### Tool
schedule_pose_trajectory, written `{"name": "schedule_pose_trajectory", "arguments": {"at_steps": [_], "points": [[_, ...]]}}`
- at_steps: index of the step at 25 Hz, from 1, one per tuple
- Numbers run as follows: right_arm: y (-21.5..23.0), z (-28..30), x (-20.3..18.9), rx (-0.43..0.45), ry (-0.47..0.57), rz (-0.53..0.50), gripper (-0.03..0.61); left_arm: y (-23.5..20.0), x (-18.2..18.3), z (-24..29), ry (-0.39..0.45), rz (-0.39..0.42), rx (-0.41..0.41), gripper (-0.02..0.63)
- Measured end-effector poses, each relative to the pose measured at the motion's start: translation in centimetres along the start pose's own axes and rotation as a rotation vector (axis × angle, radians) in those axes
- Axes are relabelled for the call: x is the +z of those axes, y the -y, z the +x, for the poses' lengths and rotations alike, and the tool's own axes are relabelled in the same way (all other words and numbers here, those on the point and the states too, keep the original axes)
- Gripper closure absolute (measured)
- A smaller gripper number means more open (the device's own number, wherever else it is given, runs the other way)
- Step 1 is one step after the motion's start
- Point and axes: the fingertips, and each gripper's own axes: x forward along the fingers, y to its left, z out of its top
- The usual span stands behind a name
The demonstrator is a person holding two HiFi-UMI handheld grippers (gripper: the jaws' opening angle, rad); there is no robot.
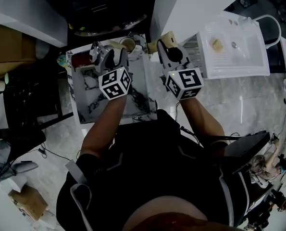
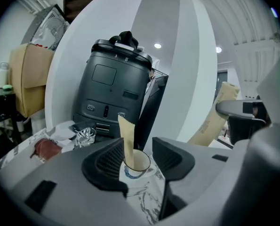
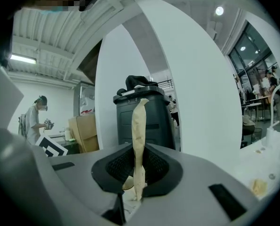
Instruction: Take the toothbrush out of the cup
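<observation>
A white cup (image 1: pixel 128 43) stands at the far edge of the marble-patterned table (image 1: pixel 92 95). In the left gripper view a tan paper-wrapped toothbrush (image 2: pixel 126 135) stands upright in the cup (image 2: pixel 140 165). My left gripper (image 1: pixel 110 56) (image 2: pixel 139 155) is open, its pads on either side of the cup and not touching it. My right gripper (image 1: pixel 167 49) (image 3: pixel 139 167) is to the right of the table, shut on a second tan wrapped toothbrush (image 3: pixel 139 135) that sticks up between its pads. That wrapped piece also shows as a tan strip (image 2: pixel 215 119) at the right.
A black machine (image 2: pixel 114 93) stands behind the cup. Crumpled foil (image 2: pixel 85 135) and a red packet (image 2: pixel 48 149) lie on the table's left part. A white sink unit (image 1: pixel 234 47) is at the right. A cardboard box (image 2: pixel 29 79) and a standing person (image 3: pixel 34 119) are off to the left.
</observation>
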Motion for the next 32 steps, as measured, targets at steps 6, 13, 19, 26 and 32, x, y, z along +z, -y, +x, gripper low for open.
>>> {"name": "schedule_pose_trajectory", "arguments": {"at_steps": [6,13,19,26,32], "points": [[1.2,0.7,-1.2,0.045,-0.006,0.005,0.529,-1.0,-1.4,2.6,-0.008,-0.016,0.052,0.434],[2.3,1.5,-3.2,0.077,-0.026,0.025,0.529,-2.4,-3.1,4.7,-0.024,0.023,0.112,0.436],[3.1,1.8,-4.4,0.09,-0.042,0.044,0.529,-2.7,-3.4,5.9,-0.006,0.01,0.129,0.48],[3.5,1.4,-5.1,0.091,-0.054,0.043,0.529,-2.9,-3.2,6.3,0.012,-0.003,0.132,0.572],[3.1,1.3,-4.0,0.084,-0.039,0.043,0.529,-2.1,-1.9,5.4,0.043,0.027,0.103,0.578]]}}
